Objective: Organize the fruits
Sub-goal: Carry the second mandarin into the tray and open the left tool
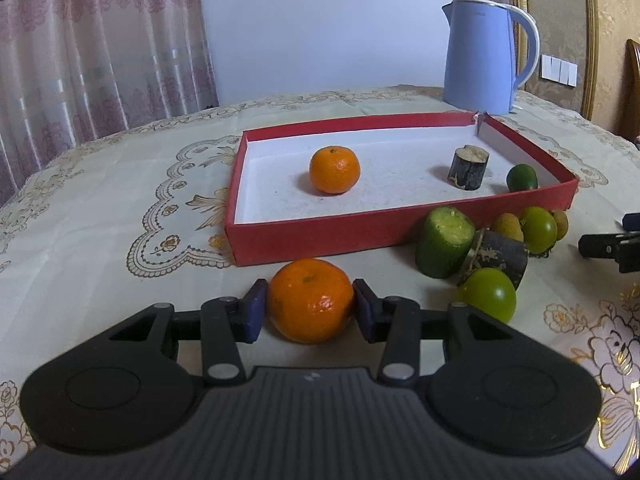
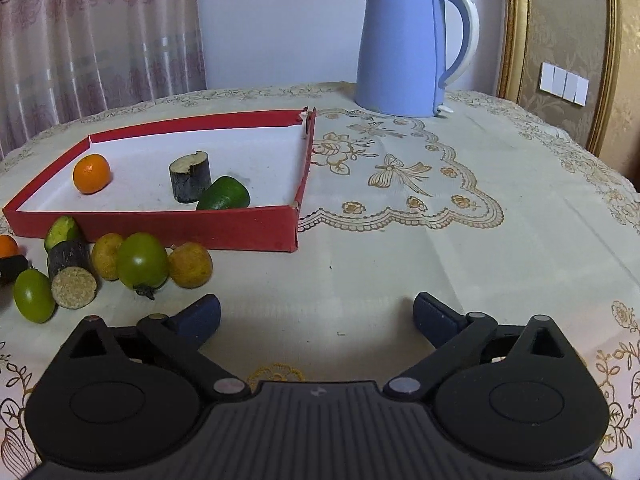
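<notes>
Left tongs (image 1: 310,310) clamp mandarin (image 1: 310,300) | right tongs (image 2: 316,320) wide, empty | red tray (image 1: 320,236): mandarin, stub, lime

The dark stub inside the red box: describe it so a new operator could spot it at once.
Find the red box in front of the blue kettle. Three things sit on its white floor: an orange, a green fruit, and between them the stub. It alone is a dark-barked upright cylinder with a pale cut top.

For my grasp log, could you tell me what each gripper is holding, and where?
The left gripper pinches the orange across its sides, at mid-height. The right gripper is open, holding nothing.
</notes>
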### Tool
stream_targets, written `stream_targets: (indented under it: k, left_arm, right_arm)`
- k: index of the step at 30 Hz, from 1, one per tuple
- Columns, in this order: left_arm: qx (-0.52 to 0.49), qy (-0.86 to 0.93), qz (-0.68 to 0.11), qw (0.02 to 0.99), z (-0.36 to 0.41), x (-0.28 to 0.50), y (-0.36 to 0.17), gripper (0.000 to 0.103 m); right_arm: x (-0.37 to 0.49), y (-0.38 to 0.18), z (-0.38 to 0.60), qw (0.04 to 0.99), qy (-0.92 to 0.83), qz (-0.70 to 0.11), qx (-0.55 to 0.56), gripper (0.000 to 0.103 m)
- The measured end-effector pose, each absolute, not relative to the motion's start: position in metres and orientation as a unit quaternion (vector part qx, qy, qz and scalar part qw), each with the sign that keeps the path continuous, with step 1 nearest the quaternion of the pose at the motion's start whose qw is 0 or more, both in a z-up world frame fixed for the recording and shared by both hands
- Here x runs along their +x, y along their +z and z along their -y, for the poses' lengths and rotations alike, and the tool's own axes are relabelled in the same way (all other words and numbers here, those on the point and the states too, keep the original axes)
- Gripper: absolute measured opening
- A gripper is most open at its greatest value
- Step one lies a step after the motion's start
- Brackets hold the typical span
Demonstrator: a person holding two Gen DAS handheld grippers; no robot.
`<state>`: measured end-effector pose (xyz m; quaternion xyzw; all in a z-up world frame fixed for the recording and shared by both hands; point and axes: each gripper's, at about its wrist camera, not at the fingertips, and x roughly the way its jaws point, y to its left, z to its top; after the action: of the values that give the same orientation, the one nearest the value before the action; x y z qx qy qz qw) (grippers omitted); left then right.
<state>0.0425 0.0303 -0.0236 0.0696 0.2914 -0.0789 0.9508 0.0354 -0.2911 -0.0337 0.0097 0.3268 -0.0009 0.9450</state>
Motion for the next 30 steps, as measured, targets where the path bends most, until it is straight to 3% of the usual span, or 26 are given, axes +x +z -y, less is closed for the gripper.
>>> stream_targets:
  k: [15, 22, 30]
  left_arm:
    - [0.074, -0.075, -0.26, 0.96, -0.02, 0.043, 0.008, 0.04]
    - [0.065, -0.08, -0.261, 0.96, -0.009, 0.085, 0.024, 0.04]
    - [0.051, -0.046, -0.298, 0.952, -0.01, 0.132, 0.004, 0.041]
  right_arm:
    - [0.035, -0.034, 0.291, 0.945, 0.0, -0.327, 0.012, 0.103]
    - [0.035, -0.034, 0.291, 0.945, 0.0, -0.327, 0.012, 0.103]
    - [0.035, -0.034, 0.291, 0.945, 0.0, -0.327, 0.012, 0.103]
